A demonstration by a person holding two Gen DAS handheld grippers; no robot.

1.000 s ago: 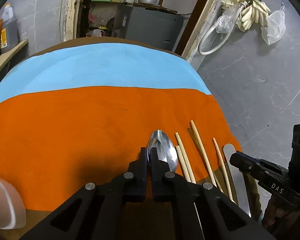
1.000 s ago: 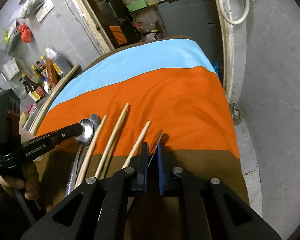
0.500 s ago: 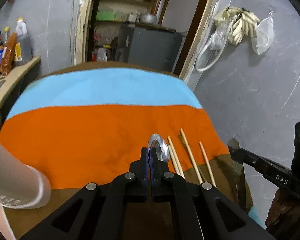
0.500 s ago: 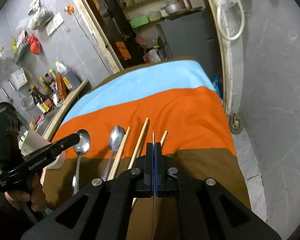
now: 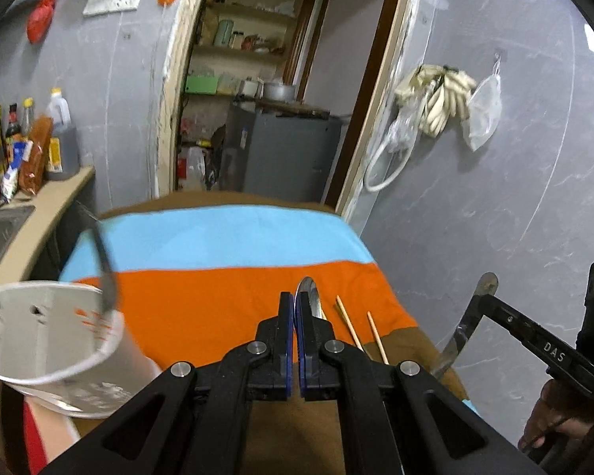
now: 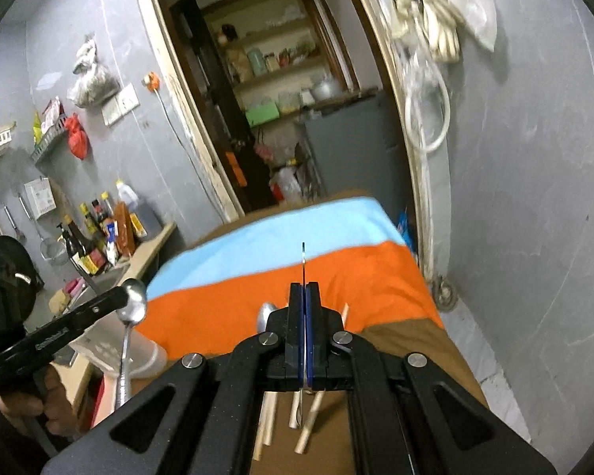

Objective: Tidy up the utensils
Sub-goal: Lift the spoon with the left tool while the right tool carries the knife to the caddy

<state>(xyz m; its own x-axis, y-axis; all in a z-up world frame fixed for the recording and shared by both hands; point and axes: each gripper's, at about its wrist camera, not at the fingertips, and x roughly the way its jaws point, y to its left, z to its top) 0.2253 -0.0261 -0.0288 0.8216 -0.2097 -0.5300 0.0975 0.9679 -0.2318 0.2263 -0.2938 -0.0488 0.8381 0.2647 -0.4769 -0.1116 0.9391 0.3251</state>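
My left gripper (image 5: 296,308) is shut on a metal spoon (image 5: 311,297) and holds it above the striped cloth; in the right wrist view the spoon (image 6: 132,304) hangs from it near a white holder. My right gripper (image 6: 305,297) is shut on a flat metal knife (image 6: 303,265), seen edge-on; the left wrist view shows the knife (image 5: 465,328) lifted off to the right. Wooden chopsticks (image 5: 350,322) and another spoon (image 6: 264,314) lie on the cloth. A white utensil holder (image 5: 47,340) stands at the left with a dark utensil in it.
The cloth (image 5: 217,289) has blue, orange and brown bands. A counter with sauce bottles (image 5: 16,154) and a sink are at the left. A doorway (image 5: 265,99) with a grey cabinet is behind the table. The grey wall lies to the right.
Both grippers have risen off the cloth, the left with the spoon, the right with the knife. The white holder has come further into the left wrist view.
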